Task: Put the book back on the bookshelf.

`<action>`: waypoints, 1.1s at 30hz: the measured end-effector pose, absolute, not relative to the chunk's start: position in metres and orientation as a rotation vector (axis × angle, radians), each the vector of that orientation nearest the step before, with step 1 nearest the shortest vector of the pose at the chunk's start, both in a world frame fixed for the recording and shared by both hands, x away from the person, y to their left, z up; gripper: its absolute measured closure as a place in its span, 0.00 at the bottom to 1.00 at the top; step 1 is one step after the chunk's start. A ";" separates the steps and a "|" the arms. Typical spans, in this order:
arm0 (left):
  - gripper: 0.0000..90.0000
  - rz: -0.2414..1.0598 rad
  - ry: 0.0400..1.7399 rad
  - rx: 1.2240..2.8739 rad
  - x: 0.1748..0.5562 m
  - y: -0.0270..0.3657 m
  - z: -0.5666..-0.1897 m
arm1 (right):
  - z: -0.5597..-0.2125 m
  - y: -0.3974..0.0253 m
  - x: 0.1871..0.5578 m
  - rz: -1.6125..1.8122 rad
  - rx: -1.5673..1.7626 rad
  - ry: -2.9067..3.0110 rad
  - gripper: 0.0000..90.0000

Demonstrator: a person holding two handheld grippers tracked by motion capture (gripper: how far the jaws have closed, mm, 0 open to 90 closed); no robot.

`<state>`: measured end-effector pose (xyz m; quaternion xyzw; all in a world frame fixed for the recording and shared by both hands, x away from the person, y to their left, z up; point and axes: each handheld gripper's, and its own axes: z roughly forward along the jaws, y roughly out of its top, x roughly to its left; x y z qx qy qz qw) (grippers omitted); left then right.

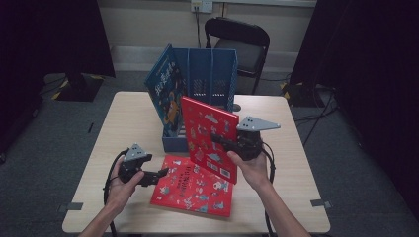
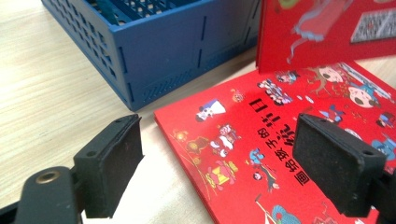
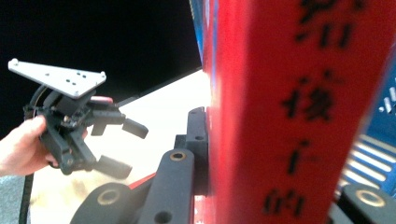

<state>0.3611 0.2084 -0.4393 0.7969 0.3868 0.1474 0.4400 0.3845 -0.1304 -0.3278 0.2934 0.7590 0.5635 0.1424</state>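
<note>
The right gripper [image 1: 221,139] clamps a red book [image 1: 210,138] upright, long axis near vertical; the left gripper [image 1: 159,174] gapes empty.

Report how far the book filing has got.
Done: a blue book stands in the leftmost slot of the blue file rack. In hand: the right gripper holds a red book upright in front of the rack. Left: another red book lies flat on the table, with the open left gripper at its edge.
</note>
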 end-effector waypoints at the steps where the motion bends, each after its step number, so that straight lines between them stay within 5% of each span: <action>1: 0.18 0.364 0.958 1.985 0.361 0.208 -0.440 | -0.326 -0.131 0.385 1.631 0.851 2.182 0.89; 33: 0.18 0.351 0.960 2.008 0.361 0.205 -0.445 | -0.291 -0.116 0.437 1.583 0.951 1.990 0.89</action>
